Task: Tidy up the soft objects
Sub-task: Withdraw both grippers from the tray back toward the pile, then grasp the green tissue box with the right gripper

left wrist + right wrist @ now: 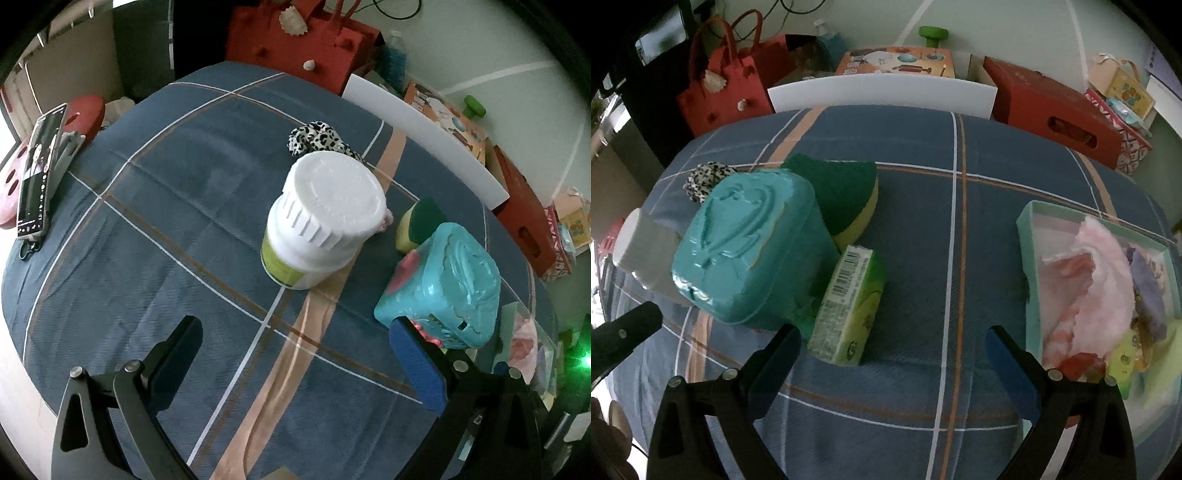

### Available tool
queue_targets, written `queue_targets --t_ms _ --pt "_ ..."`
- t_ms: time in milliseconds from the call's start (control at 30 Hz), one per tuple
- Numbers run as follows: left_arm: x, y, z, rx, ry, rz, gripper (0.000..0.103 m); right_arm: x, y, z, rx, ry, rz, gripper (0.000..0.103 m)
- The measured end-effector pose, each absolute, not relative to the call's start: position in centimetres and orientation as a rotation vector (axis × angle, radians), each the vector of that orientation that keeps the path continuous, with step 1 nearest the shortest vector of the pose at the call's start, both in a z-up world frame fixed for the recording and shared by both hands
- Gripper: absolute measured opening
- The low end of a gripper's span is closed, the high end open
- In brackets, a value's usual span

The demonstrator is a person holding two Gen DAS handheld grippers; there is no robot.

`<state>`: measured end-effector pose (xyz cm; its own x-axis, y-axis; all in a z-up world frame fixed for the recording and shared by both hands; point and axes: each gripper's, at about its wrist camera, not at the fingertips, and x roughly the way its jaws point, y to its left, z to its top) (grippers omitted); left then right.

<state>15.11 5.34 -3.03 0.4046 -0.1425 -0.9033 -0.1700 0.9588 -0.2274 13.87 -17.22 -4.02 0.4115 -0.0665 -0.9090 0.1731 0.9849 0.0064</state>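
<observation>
A: Left gripper (pixel 295 350)?
B: Jaws spread wide, nothing between them, above the blue plaid cloth (pixel 166 221). White jar (pixel 325 218) stands ahead; teal container (pixel 443 284) is just beside the right finger.

A: Right gripper (pixel 892 354)?
B: Also wide apart, empty, over bare cloth.

A: Soft items?
B: Pink fluffy cloth (pixel 1097 280) lies in the pale green tray (pixel 1025 236) at right, with other small soft pieces I cannot identify. Outside it: green-and-yellow sponge (pixel 846 195) behind the teal container, leopard-print scrunchie (pixel 705 177) further back left, wrapped green packet (pixel 849 310) leaning against the container.

A: Surroundings?
B: Phone (pixel 38 173) propped at the left edge; red bag (pixel 727 85) beyond the table.
</observation>
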Motion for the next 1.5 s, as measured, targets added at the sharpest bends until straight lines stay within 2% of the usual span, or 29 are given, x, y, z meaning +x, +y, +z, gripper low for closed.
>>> queue_targets --t_ms 233,600,733,800,933,1000,1133,1200,1367,1433,1500 --pt "15.3 5.2 -3.2 -0.314 1.163 0.007 0.101 13.9 -17.1 -4.2 0.103 1.129 -0.144 0.099" --pt "15.5 5.5 -3.3 -0.332 1.163 0.006 0.101 13.6 -16.7 -3.4 0.089 1.103 -0.091 0.074" --pt "15.5 5.4 -3.3 -0.332 1.164 0.002 0.101 13.7 -17.2 -3.5 0.111 1.099 -0.085 0.072" --pt "15.5 5.3 -3.3 -0.331 1.164 0.0 0.101 13.9 -17.2 -3.6 0.111 1.099 -0.072 0.063" --pt "15.6 5.2 -3.4 -0.33 1.167 -0.001 0.101 14.5 -16.7 -4.2 0.1 1.103 -0.058 0.057" --pt "15.6 5.3 -3.5 -0.331 1.168 0.002 0.101 14.7 -16.7 -4.6 0.117 1.11 -0.04 0.049" --pt "15.7 5.1 -3.6 -0.325 1.172 0.002 0.101 15.0 -16.6 -5.4 0.141 1.123 -0.027 0.044" --pt "15.8 5.0 -3.8 -0.324 1.177 0.003 0.101 15.0 -16.5 -5.5 0.151 1.12 -0.014 0.035" --pt "16.0 4.9 -4.2 -0.321 1.184 0.004 0.101 14.9 -16.4 -5.4 0.146 1.112 -0.016 0.031" --pt "16.1 4.9 -4.2 -0.319 1.185 0.002 0.101 14.8 -16.6 -5.3 0.151 1.109 -0.018 0.025" --pt "16.1 4.8 -4.2 -0.318 1.186 -0.002 0.101 14.8 -16.8 -5.1 0.158 1.102 -0.024 0.024"
